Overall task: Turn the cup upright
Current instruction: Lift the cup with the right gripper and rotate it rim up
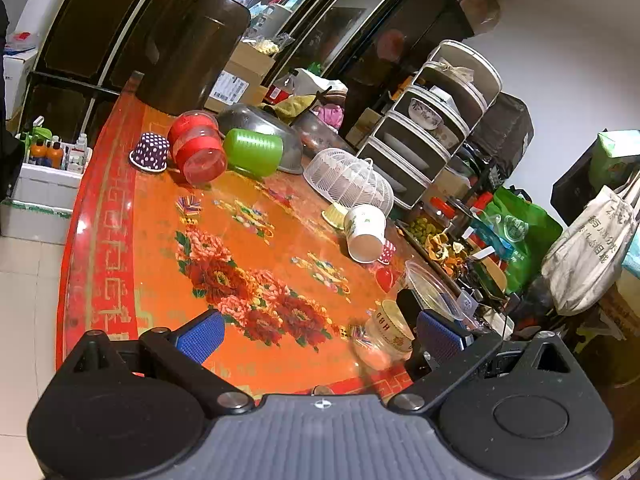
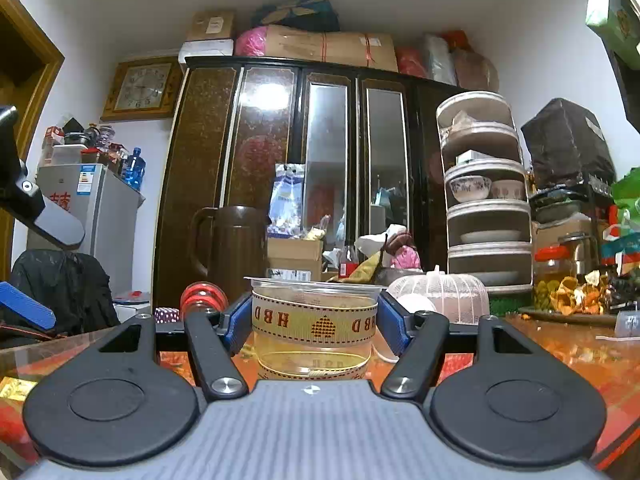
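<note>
A clear plastic cup with a cream "HBD" band (image 2: 314, 326) stands upright on the table, rim up, between the blue pads of my right gripper (image 2: 312, 322), which is shut on its sides. The same cup (image 1: 390, 334) shows in the left wrist view near the table's front right, with the right gripper's finger (image 1: 412, 312) beside it. My left gripper (image 1: 320, 336) is open and empty, hovering above the floral orange table (image 1: 240, 248). Its blue fingers (image 2: 26, 310) appear at the left edge of the right wrist view.
Several cups lie on their sides: a red one (image 1: 198, 146), a green one (image 1: 254, 152), a white paper one (image 1: 364, 232). A purple dotted cup (image 1: 151, 151) sits upside down. A steel bowl (image 1: 260, 128), white mesh cover (image 1: 348, 178), brown jug (image 1: 188, 48) and tiered rack (image 1: 432, 120) stand behind.
</note>
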### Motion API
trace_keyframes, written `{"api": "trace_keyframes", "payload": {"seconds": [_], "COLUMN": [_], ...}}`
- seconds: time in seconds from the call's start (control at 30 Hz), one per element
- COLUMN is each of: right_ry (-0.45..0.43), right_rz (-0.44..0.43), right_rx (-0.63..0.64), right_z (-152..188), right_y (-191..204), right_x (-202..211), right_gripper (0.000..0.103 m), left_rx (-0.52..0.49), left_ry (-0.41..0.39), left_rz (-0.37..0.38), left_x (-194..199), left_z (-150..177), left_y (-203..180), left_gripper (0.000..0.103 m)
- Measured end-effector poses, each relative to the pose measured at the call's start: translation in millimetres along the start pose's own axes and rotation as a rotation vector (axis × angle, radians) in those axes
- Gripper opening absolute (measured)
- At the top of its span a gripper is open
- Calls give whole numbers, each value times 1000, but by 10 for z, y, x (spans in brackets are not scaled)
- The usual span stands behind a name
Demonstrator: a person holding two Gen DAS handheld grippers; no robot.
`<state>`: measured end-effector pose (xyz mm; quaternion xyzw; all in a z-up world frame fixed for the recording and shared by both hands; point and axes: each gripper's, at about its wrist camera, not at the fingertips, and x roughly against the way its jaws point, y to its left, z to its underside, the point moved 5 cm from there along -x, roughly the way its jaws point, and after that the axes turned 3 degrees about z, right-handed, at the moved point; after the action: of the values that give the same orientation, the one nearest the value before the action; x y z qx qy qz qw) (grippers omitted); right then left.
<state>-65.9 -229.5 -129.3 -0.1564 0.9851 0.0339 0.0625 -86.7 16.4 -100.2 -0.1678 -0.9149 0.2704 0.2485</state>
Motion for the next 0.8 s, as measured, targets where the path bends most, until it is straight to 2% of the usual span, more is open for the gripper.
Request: {"api": "trace_keyframes", "payload": {"seconds": [0.8], "right_ry": [84], "right_rz": [-75], "right_rx": [-32], "right_z": [59], "right_y": [94], "right_x": [-101], "right_gripper": [69], "left_rx": [11], "left_ry": [29], "left_rz": [-6], "left_x": [-75], "left_z": [81], "left_y": [-1], "left_gripper": [103]}}
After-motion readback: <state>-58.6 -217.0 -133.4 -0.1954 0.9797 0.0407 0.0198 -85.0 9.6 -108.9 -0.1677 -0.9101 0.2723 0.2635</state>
